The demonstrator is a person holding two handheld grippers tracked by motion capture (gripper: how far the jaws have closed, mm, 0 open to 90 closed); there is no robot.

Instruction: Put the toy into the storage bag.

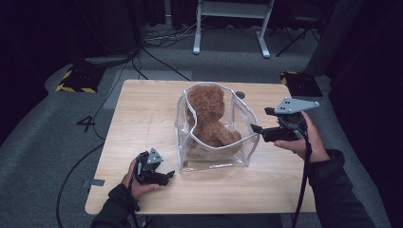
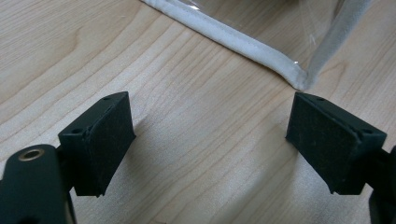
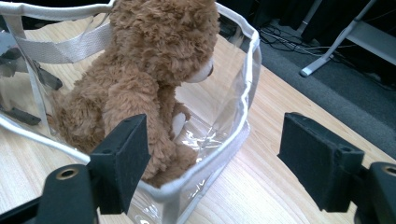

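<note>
teddy bear in clear bag, right hand-held gripper open

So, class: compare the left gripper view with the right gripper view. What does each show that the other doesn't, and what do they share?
Left gripper view alone: a close look at the bag's white bottom corner seam, lying just ahead of the open left claw.

Right gripper view alone: the brown teddy bear sitting in the clear plastic bag, the bag's webbing handle, the grey floor and a white table leg, past the open right claw.

Both: the wooden table and the bag's white trim.
</note>
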